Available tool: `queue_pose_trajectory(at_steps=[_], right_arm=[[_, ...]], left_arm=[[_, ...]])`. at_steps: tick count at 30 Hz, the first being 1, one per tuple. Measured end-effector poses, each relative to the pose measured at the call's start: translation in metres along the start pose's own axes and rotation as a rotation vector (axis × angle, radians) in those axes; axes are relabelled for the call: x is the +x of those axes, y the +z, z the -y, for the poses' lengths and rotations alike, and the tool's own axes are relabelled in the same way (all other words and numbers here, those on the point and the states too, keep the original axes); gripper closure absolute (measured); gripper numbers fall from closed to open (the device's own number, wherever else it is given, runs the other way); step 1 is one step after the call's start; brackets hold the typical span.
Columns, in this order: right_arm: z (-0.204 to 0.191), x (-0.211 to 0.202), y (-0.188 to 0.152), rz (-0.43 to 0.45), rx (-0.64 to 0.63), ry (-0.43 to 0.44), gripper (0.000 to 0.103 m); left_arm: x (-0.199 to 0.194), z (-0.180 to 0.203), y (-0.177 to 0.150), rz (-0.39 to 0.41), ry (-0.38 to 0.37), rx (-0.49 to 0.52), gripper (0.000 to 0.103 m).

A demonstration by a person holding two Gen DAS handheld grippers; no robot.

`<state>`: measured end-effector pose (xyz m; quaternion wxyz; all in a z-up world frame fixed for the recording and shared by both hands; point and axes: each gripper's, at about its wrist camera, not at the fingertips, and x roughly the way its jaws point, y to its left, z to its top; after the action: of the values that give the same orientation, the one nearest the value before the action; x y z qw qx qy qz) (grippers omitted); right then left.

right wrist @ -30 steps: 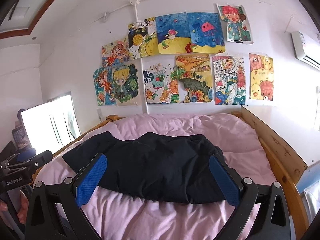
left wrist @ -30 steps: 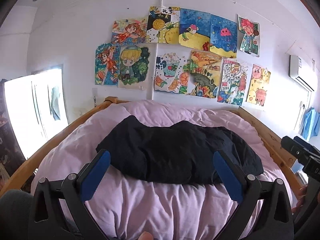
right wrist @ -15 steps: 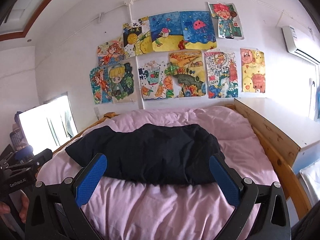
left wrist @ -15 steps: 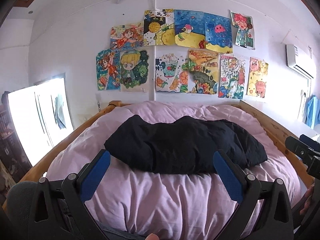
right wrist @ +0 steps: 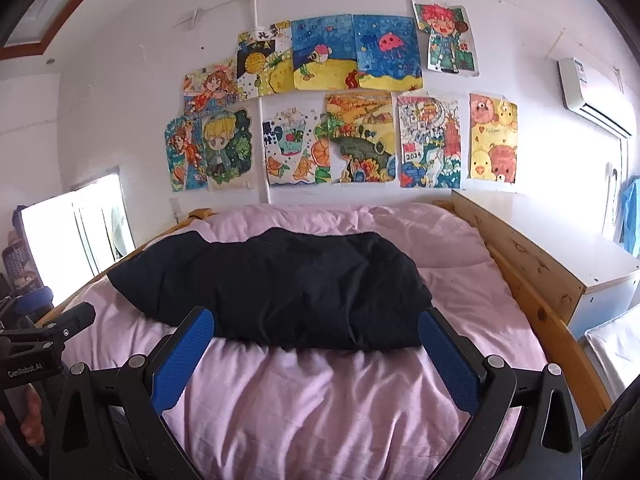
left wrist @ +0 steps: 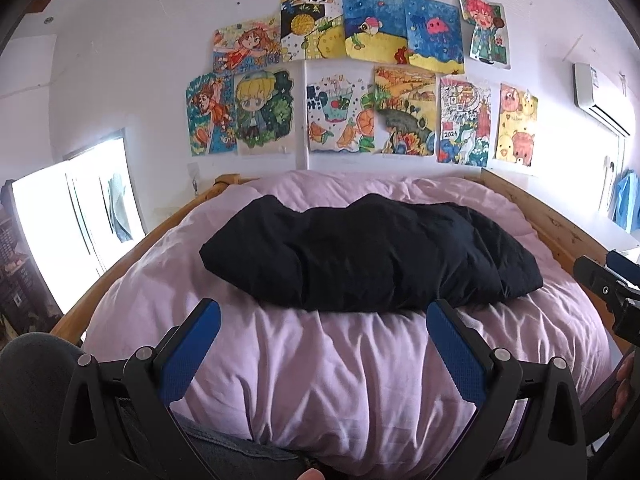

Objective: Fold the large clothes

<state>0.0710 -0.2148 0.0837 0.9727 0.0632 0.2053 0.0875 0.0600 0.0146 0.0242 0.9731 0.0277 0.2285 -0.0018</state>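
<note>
Presently, the black garment point(left wrist: 368, 256) lies bunched in a long, rumpled mound across the middle of the bed, resting on the pink duvet point(left wrist: 340, 368). Its surface is creased and uneven; no sleeve or collar can be told apart.

Left tool point(left wrist: 322, 344): blue-padded fingers spread wide apart, nothing between them, held above the near part of the duvet, short of the garment's near edge. Right tool point(right wrist: 316, 344): fingers likewise wide apart and empty, also on the near side of the garment, with its fingertips overlapping the garment's near edge in view; contact cannot be confirmed.

Each tool appears at the edge of the other's camera view, well apart from one another, with part of a hand point(right wrist: 32, 420) visible on the left tool's handle.

Surroundings: wooden bed frame point(right wrist: 532, 280) along both sides; coloured drawings point(left wrist: 360, 76) fixed to the white wall behind the bed; air conditioner point(right wrist: 592, 96) high on the right; bright window point(left wrist: 76, 216) on the left.
</note>
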Motion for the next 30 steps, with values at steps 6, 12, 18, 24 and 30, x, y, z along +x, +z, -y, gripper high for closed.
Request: queue_pose_trajectory(at_steps=[6,12,18,24,30], right_arm=[[0.0067,0.0063,-0.0046,-0.03,0.023,-0.001,0.0],[0.0037,0.0058,-0.0055,-0.032,0.007,0.013,0.0],[0.003,0.0063,-0.0055,-0.033,0.008,0.015,0.0],[0.0019,0.0064,-0.0053,-0.032,0.009,0.013,0.0],[0.0008,0.0062,-0.0053,-0.031,0.008,0.012,0.0]], left_arm=[[0.002,-0.0025,-0.001,-0.013,-0.002,-0.005,0.002],[0.0027,-0.0044,-0.0005,-0.017,-0.006,0.007,0.002],[0.0024,-0.004,-0.0004,-0.017,-0.004,0.006,0.002],[0.0022,-0.005,-0.0004,-0.016,-0.006,0.006,0.002],[0.0026,-0.0057,-0.0003,-0.017,-0.007,0.008,0.002]])
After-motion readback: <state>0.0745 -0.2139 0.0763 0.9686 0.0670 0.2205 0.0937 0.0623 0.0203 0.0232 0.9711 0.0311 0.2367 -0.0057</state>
